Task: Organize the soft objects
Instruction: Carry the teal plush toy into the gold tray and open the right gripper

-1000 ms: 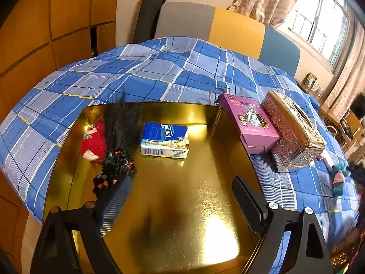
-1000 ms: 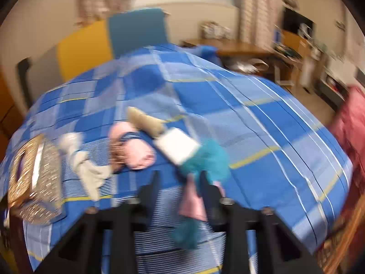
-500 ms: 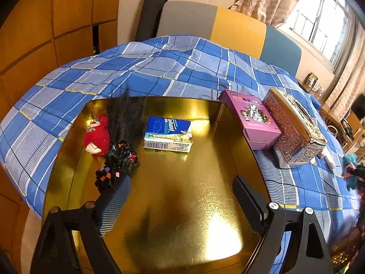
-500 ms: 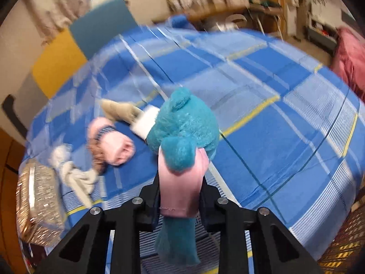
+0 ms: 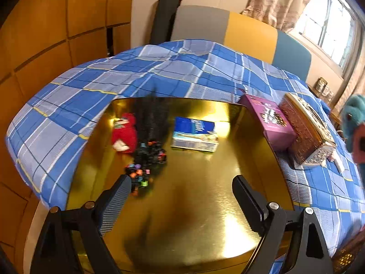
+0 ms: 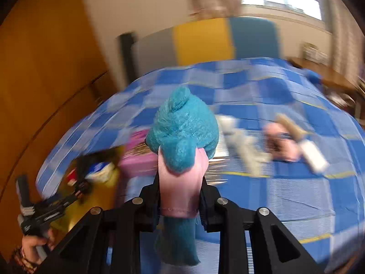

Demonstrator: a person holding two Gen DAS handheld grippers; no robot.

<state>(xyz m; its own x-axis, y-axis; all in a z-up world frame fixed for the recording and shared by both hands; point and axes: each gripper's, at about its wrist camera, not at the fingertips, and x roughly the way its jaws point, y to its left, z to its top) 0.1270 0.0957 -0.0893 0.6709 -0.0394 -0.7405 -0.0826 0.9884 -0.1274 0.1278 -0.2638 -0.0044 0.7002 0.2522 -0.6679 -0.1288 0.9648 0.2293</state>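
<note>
My right gripper [image 6: 180,180] is shut on a teal plush toy in a pink garment [image 6: 182,125], held up in the air above the blue plaid bedcover [image 6: 285,194]. The same toy [image 5: 354,114] shows at the right edge of the left wrist view. My left gripper [image 5: 180,179] stands open, with nothing between its fingers, over the near part of a gold tray [image 5: 205,217]. On the tray lie a red plush [image 5: 125,132], a black hairpiece with coloured beads [image 5: 150,146] and a blue tissue pack [image 5: 194,134].
A purple box [image 5: 269,121] and an ornate metal tissue box [image 5: 308,132] stand on the bedcover right of the tray. Farther right lie a pink soft toy [image 6: 282,141], a white cloth toy [image 6: 241,146] and a white packet [image 6: 314,157]. A padded headboard [image 5: 251,36] backs the bed.
My right gripper closed on the teal plush toy, lifted it off the bedcover and swung left toward the tray. The left gripper drifted only slightly and stayed open.
</note>
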